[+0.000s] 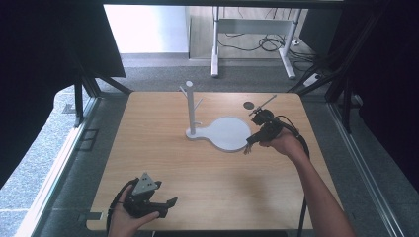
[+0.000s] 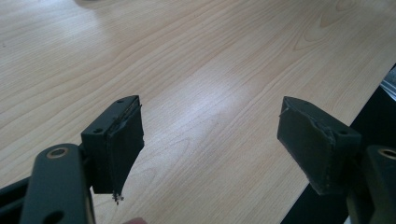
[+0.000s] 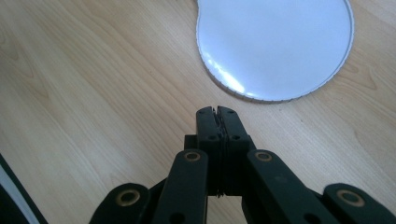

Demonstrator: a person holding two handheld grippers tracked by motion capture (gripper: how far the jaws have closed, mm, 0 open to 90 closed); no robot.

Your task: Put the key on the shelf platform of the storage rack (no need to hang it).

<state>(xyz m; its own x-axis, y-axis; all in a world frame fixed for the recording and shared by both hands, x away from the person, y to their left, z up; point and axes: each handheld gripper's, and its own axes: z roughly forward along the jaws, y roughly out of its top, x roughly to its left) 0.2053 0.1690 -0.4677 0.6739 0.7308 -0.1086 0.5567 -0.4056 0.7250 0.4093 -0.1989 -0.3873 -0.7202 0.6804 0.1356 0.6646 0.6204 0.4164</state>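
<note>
Each hand-held gripper is matte black: the left hand-held gripper (image 1: 148, 200) carries a grey three-cornered plate with dark holes. The right hand-held gripper (image 1: 253, 143) trails a black cable. Brass-ringed pivots join flat linkage bars to blocky pads (image 2: 116, 144); forearms are bare.

It looks like a lab: a wooden table (image 1: 163, 163) inside black curtains (image 1: 44, 59), with cables (image 1: 267, 44) on the floor.

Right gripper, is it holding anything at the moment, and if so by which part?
Nothing is held. The right gripper has its jaws shut flat against each other with nothing between them, over the bare table just short of the white stand base.
</note>
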